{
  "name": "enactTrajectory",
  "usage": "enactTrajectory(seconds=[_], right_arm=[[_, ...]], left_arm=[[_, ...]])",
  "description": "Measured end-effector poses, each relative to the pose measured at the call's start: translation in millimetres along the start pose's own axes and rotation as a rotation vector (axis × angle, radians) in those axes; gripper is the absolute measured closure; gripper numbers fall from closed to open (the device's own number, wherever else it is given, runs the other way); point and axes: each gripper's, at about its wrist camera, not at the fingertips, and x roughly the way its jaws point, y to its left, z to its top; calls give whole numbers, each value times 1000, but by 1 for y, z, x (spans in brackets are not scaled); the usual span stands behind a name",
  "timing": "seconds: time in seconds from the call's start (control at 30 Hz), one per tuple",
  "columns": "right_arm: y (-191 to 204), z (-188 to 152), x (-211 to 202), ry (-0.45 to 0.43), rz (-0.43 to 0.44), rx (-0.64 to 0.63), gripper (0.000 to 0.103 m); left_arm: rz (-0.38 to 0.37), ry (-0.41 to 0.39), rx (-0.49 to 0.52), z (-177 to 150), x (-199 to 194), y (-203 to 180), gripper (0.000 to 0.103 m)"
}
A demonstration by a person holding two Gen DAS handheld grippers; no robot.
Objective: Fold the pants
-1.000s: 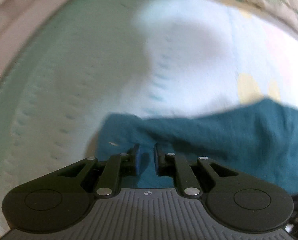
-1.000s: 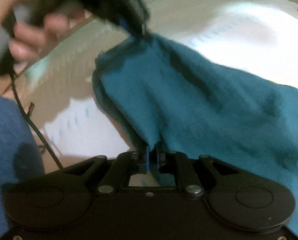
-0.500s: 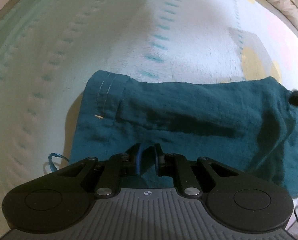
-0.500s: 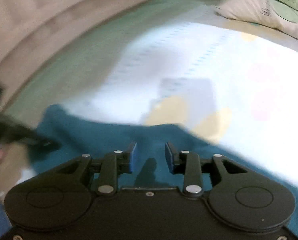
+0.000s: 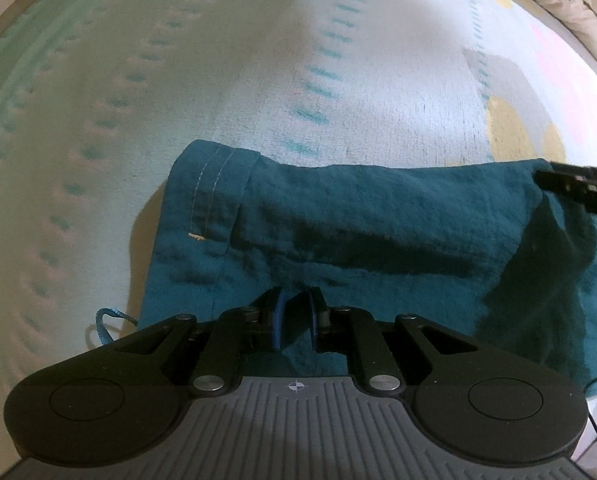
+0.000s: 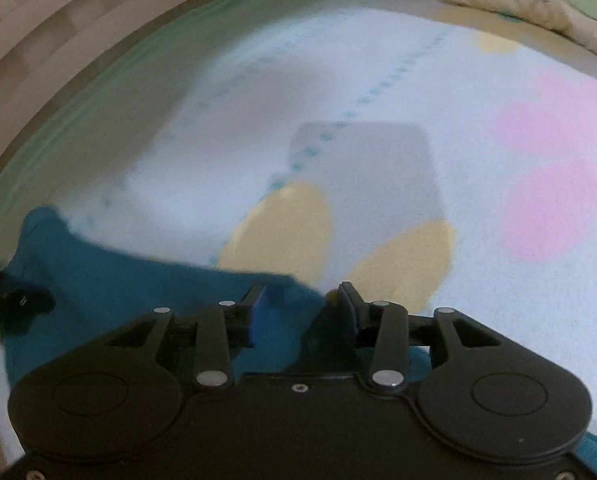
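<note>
The teal pants (image 5: 378, 224) lie folded on a pale bedspread, with a stitched hem at their left end. My left gripper (image 5: 296, 308) sits at the near edge of the fabric, its jaws narrowly apart with a fold of the pants between them. My right gripper (image 6: 302, 304) is open over the pants' far corner (image 6: 138, 280), holding nothing. The right gripper's tip shows at the right edge of the left wrist view (image 5: 578, 188). The left gripper shows at the left edge of the right wrist view (image 6: 10, 304).
The bedspread (image 5: 258, 80) has teal dashes, yellow patches (image 6: 282, 228) and pink patches (image 6: 554, 208). A floral pillow (image 6: 538, 0) lies at the far right. A blue drawstring loop (image 5: 104, 322) pokes out left of the pants. The bed's edge (image 6: 58, 80) curves along the left.
The right gripper let go of the pants, opened and swung to face the bedspread. The pants were laid down flat. The left gripper closed in on the near fold.
</note>
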Motion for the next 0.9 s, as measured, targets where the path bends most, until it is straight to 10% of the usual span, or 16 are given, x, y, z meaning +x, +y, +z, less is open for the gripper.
enactTrajectory(seconds=[0.1, 0.2, 0.5, 0.9], right_arm=[[13, -5, -8, 7, -31, -86, 89], [17, -8, -22, -38, -33, -117, 95], [8, 5, -3, -46, -130, -70, 89], [-4, -28, -91, -73, -31, 192, 77]], left_arm=[[6, -2, 3, -1, 0, -1, 89], [6, -5, 4, -1, 0, -1, 89], [44, -9, 54, -1, 1, -9, 89], [122, -115, 112, 18, -39, -65, 89]])
